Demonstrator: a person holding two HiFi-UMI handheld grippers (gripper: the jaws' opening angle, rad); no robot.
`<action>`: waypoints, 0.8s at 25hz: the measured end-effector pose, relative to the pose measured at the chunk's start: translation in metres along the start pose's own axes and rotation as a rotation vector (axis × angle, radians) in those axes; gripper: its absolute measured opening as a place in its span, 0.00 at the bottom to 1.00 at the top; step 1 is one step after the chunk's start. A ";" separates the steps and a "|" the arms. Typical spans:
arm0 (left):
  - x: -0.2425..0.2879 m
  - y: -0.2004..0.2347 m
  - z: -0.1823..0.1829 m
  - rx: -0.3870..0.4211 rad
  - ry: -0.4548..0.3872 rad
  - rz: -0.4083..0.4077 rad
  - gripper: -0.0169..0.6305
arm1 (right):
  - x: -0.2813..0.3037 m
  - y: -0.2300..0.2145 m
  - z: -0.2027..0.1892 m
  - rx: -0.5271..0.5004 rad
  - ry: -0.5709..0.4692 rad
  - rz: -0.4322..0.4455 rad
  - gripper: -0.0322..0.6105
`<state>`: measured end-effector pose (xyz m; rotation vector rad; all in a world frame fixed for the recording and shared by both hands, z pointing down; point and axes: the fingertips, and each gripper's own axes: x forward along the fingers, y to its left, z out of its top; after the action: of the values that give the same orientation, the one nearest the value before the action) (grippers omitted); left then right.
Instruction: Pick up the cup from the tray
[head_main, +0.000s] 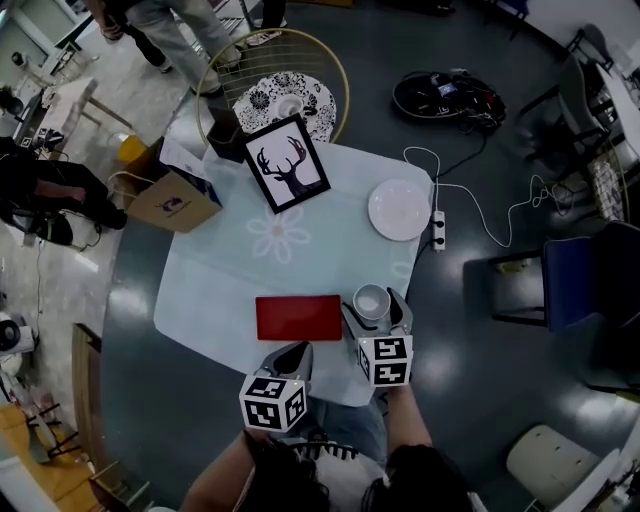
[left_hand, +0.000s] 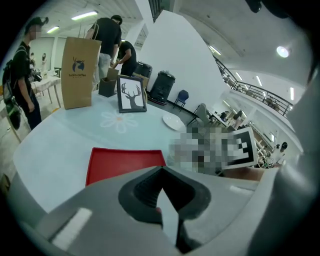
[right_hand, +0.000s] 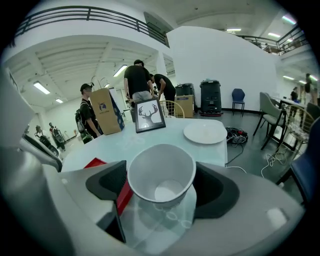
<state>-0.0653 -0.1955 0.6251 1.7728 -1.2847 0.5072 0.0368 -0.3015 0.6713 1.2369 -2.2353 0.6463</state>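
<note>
A white cup (head_main: 371, 301) sits upright between the jaws of my right gripper (head_main: 373, 306), which is shut on it. The cup is just right of the red tray (head_main: 298, 317), off it and over the pale tabletop. In the right gripper view the open cup (right_hand: 161, 175) fills the space between the dark pads (right_hand: 107, 184), and the tray's edge (right_hand: 95, 162) shows to the left. My left gripper (head_main: 297, 352) is shut and holds nothing, near the table's front edge just below the tray. In the left gripper view the tray (left_hand: 125, 162) lies ahead, with nothing on it.
A framed deer picture (head_main: 288, 163) stands at the table's far side, beside a brown paper bag (head_main: 170, 200). A white plate (head_main: 399, 209) lies at the far right. A power strip (head_main: 438, 230) hangs by the right edge, with a blue chair (head_main: 590, 275) beyond it. People stand at the upper left.
</note>
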 end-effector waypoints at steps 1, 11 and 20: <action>-0.001 0.001 0.000 -0.005 -0.001 0.000 0.03 | -0.002 0.001 0.004 -0.004 -0.012 -0.003 0.71; -0.020 -0.005 0.012 0.009 -0.084 -0.015 0.03 | -0.057 0.013 0.065 0.010 -0.183 -0.018 0.66; -0.066 -0.017 0.025 0.101 -0.220 -0.031 0.03 | -0.107 0.045 0.076 -0.045 -0.225 -0.060 0.60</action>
<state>-0.0794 -0.1772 0.5562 1.9737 -1.3999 0.3723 0.0324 -0.2597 0.5386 1.4086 -2.3682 0.4507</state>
